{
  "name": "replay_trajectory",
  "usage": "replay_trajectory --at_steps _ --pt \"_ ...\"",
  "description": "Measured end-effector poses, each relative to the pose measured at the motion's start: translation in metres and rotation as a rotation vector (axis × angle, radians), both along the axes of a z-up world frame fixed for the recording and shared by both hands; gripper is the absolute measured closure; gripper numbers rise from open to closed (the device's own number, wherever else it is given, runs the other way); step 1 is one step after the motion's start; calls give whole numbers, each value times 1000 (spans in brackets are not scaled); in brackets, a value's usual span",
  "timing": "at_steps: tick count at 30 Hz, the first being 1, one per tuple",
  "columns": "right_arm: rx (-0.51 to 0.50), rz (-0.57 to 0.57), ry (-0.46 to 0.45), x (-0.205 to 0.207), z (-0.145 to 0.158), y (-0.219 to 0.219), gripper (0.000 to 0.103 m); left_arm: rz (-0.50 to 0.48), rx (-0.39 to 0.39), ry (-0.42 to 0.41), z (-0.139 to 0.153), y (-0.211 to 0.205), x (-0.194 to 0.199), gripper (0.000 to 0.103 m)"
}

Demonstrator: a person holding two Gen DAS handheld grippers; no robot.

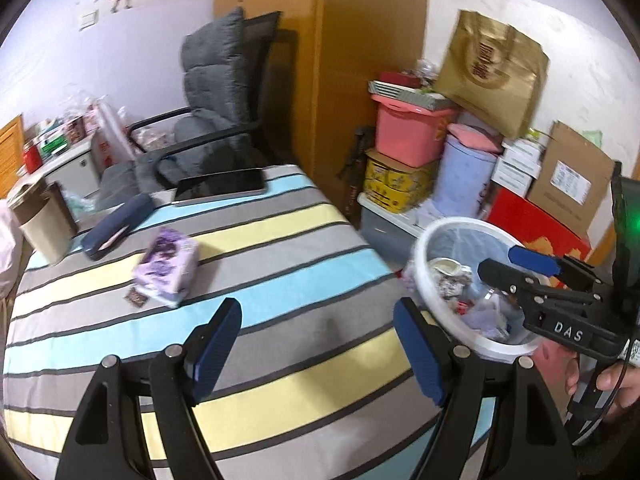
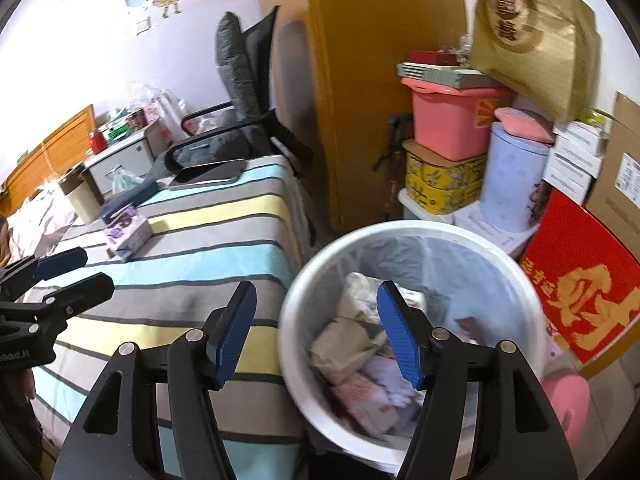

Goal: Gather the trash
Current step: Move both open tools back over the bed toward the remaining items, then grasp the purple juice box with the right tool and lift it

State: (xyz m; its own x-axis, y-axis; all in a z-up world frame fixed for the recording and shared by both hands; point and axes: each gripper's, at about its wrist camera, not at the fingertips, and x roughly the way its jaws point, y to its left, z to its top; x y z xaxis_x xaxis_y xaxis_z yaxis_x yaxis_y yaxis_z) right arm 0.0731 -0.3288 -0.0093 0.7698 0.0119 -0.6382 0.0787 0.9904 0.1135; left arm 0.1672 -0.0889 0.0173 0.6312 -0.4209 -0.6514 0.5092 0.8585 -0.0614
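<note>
Trash [image 2: 360, 364] lies in the white bin [image 2: 296, 344] beside the striped table [image 1: 256, 296]. The right tongs [image 2: 316, 332] tilt down over the bin's near rim, released and empty. The left tongs [image 1: 316, 344] tilt down over the table just beside the bin, released too, holding nothing.

Each gripper [image 1: 316, 344] was a black plastic frame with silver rivets at the pivots and ribbed blue pads [image 1: 214, 350]. The right gripper [image 1: 516, 262] bore white "DAS" lettering, a black cable and a green light.
</note>
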Motion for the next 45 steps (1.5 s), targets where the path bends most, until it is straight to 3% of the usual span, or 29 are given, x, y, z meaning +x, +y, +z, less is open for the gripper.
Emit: replay_trajectory --at_steps 16,27,30,33,45 --pt "-3 177 17 51 -1 87 38 253 -7 14 -9 117 43 23" --pt "24 233 60 90 -12 128 38 319 19 22 -18 154 73 23" --pt "53 251 67 101 -12 139 38 333 60 -2 -20 158 80 23" --pt "75 276 62 109 -10 151 38 330 18 26 -23 166 89 23" --pt "192 253 121 154 -18 177 37 364 -31 63 -37 192 108 23"
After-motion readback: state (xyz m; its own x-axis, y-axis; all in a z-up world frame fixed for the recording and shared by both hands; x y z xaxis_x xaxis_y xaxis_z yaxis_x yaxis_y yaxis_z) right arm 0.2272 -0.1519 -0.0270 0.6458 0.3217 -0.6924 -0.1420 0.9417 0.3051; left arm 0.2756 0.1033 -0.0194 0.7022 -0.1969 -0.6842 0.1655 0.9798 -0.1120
